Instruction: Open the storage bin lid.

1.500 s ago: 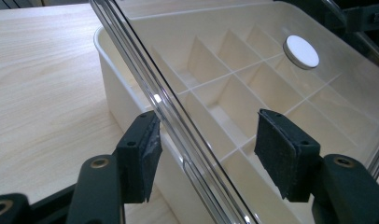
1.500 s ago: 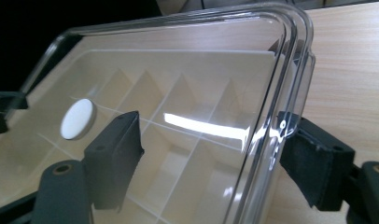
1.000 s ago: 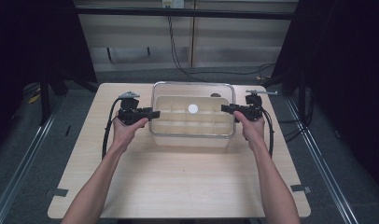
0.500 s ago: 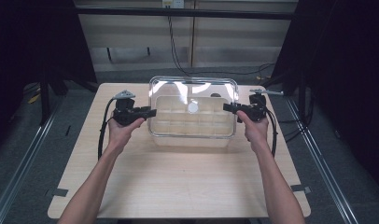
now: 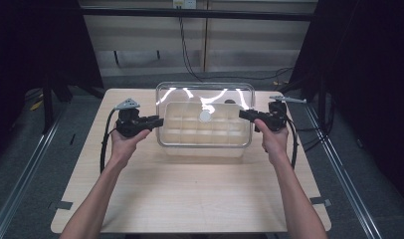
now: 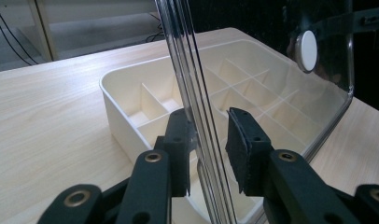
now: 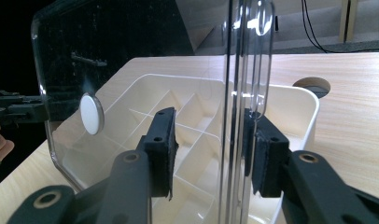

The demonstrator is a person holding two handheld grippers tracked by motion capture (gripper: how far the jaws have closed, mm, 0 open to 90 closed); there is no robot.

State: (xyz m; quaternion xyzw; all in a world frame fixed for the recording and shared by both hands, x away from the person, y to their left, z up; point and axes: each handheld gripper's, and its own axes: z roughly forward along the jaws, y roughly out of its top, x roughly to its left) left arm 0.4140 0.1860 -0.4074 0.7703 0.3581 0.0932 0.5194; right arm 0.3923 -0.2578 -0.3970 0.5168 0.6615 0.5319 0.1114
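A clear plastic lid [image 5: 205,97] with a white round knob [image 5: 205,116] hangs just above a cream compartment tray [image 5: 200,149] on the table. My left gripper [image 5: 157,121] grips the lid's left edge and my right gripper [image 5: 242,115] its right edge. Both pairs of jaws have just been closing with the lid's rim between them. In the left gripper view the rim [image 6: 197,93] runs upright between the pads of the left gripper [image 6: 208,126], with the tray [image 6: 127,116] behind. The right gripper view shows the right gripper [image 7: 208,121] astride the rim [image 7: 239,70].
The wooden table [image 5: 190,194] has bare room in front of the tray. A round hole [image 7: 311,86] in the tabletop lies behind the tray. Black cables trail from both grippers. Dark floor and metal rails run along both sides of the table.
The lid has come up off the tray and now sits higher and nearer the camera. Both hands have risen a little with it.
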